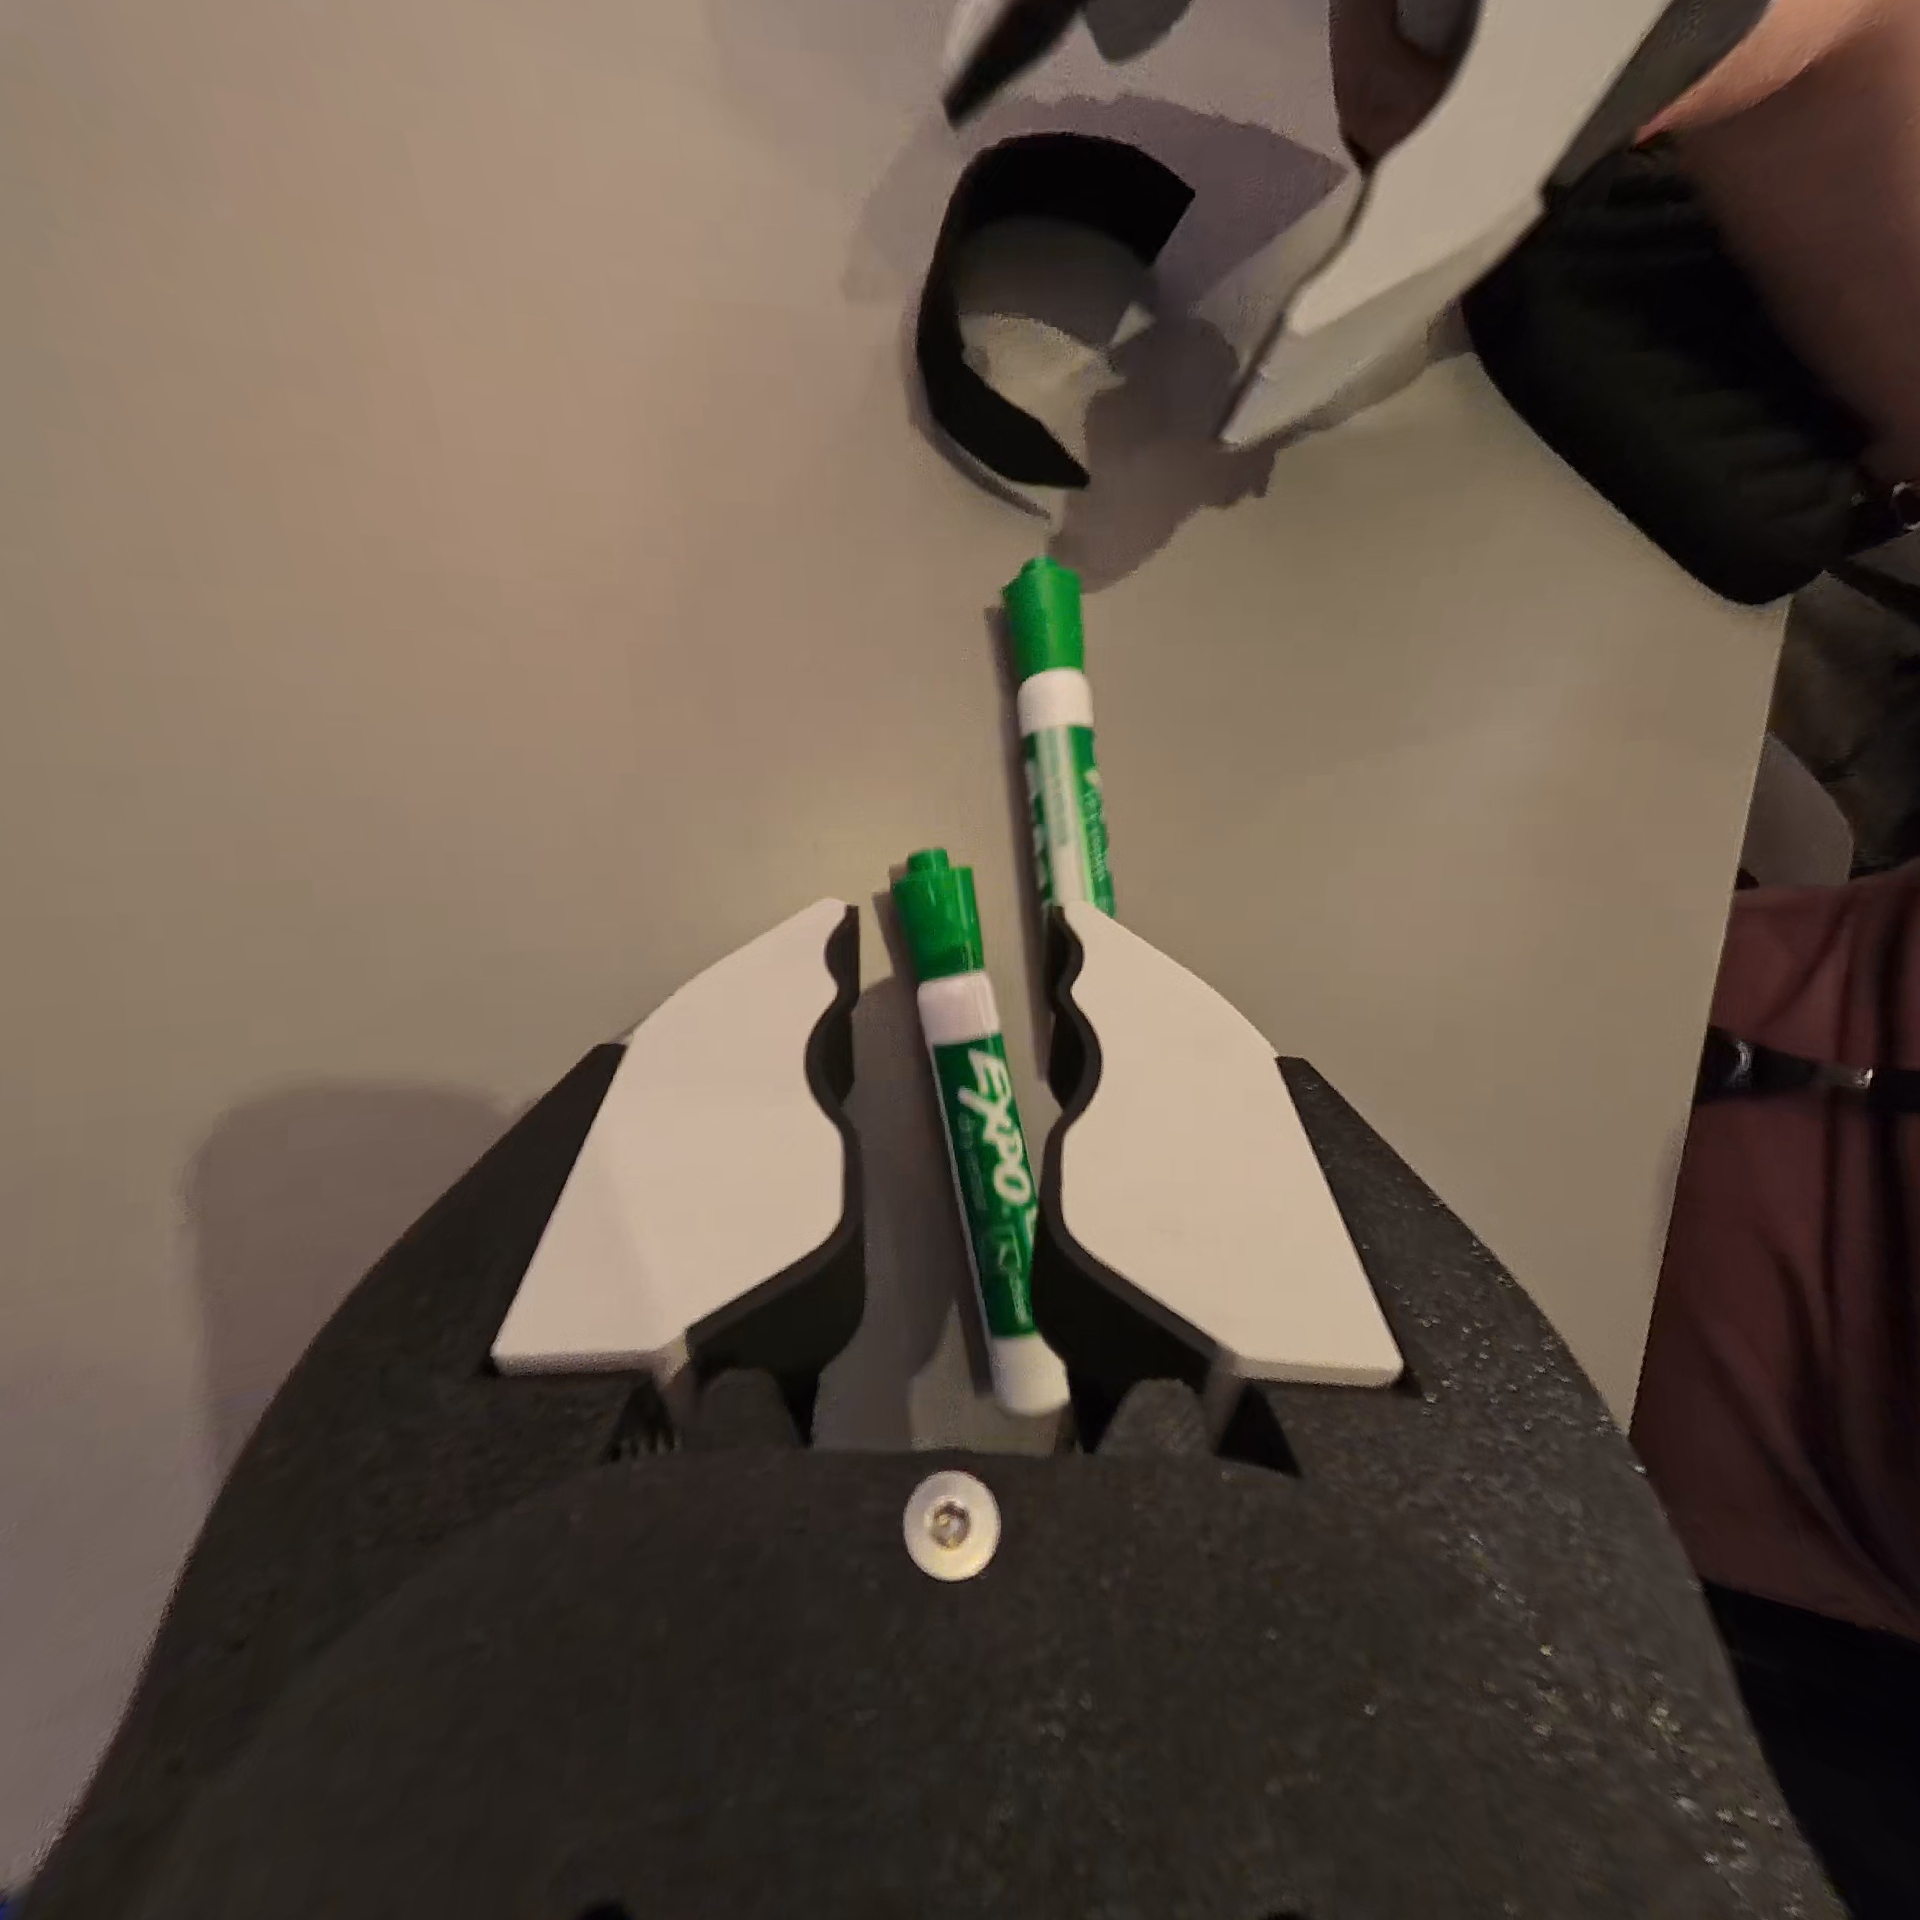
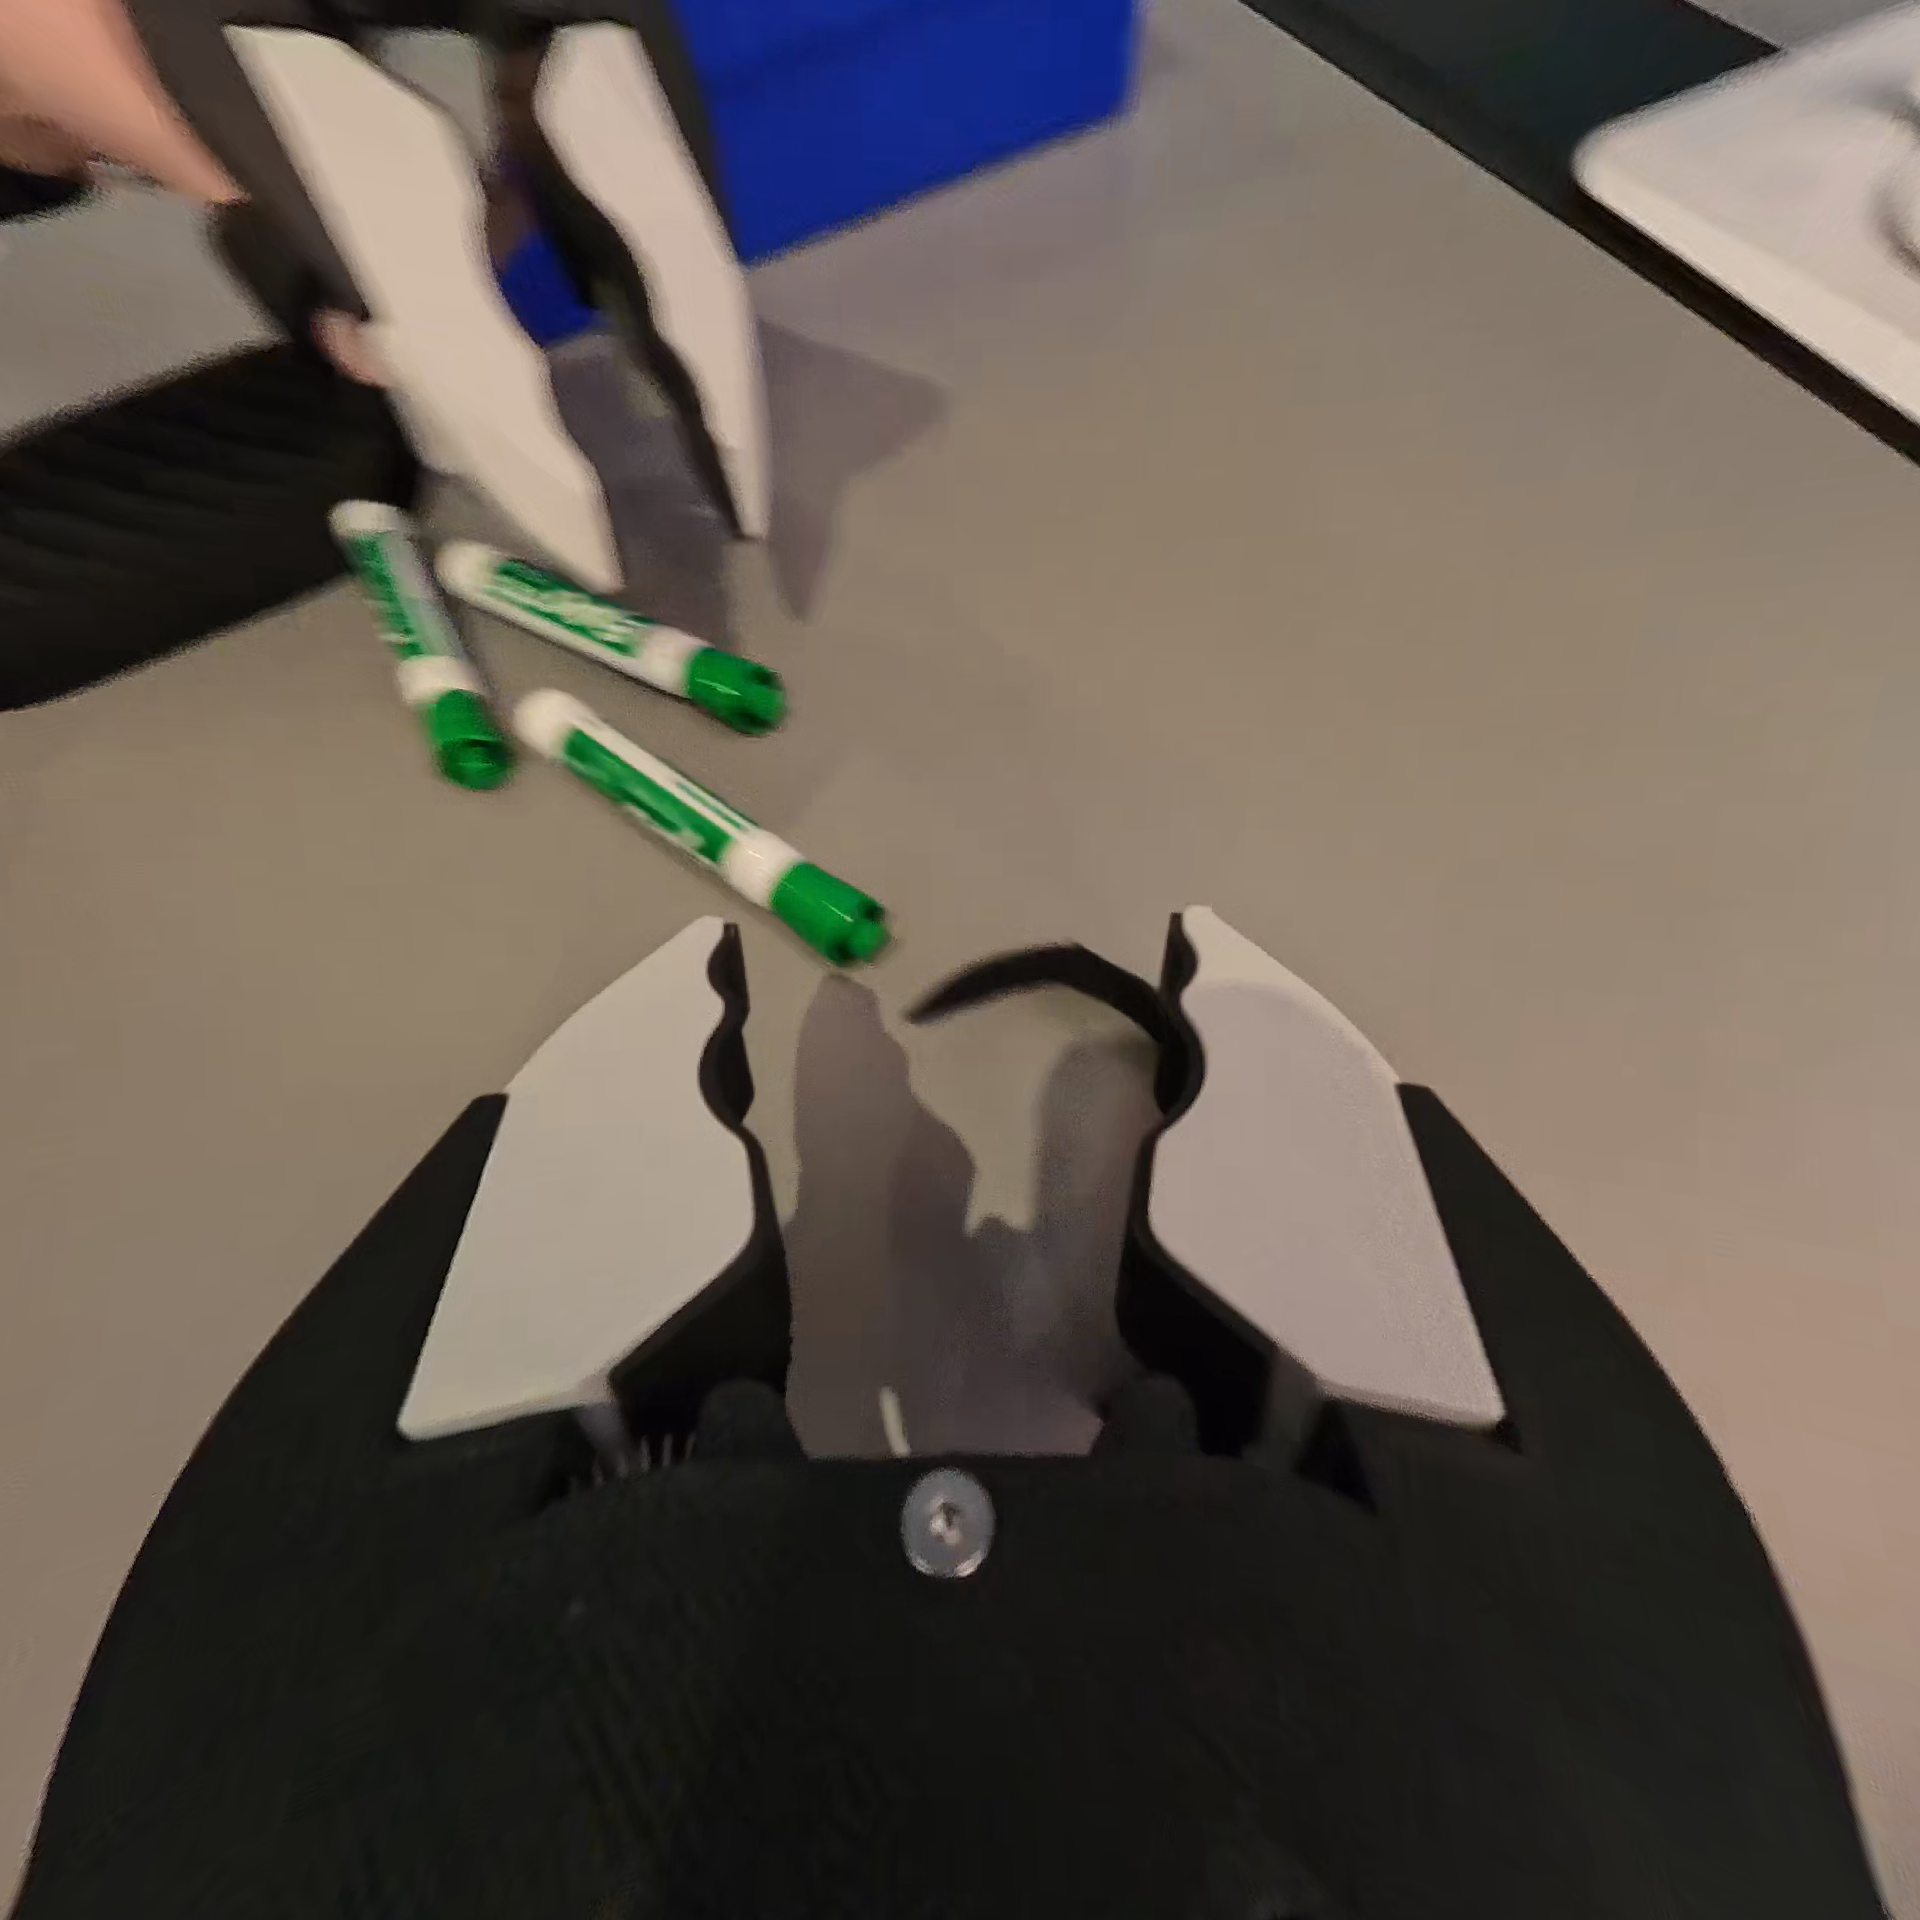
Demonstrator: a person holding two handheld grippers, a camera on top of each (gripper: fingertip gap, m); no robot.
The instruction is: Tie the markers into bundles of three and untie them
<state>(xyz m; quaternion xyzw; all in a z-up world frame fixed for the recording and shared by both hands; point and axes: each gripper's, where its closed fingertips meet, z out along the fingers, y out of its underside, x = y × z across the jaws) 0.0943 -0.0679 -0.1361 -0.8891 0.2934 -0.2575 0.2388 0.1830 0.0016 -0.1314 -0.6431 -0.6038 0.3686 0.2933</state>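
Observation:
Three green markers lie loose on the grey table: one [image 2: 410, 634], a second [image 2: 613, 634], and a third [image 2: 686, 821] nearest my right gripper. My left gripper [image 1: 956, 914] is open, with its fingers on either side of two markers [image 1: 977, 1132] that lie one over the other. The third marker [image 1: 1060, 748] lies just beyond. My left gripper also shows in the right wrist view [image 2: 670, 540], above the markers. A black strap [image 1: 997, 343] lies curled on the table. My right gripper [image 2: 956, 925] is open and empty, with the strap [image 2: 1049, 971] by its right fingertip.
A blue box [image 2: 914, 104] stands at the back of the table. A white tray-like object [image 2: 1766, 208] sits on a dark surface at the right. A person's black sleeve [image 1: 1662, 416] and reddish-brown garment [image 1: 1818, 1247] are beside the table's right edge.

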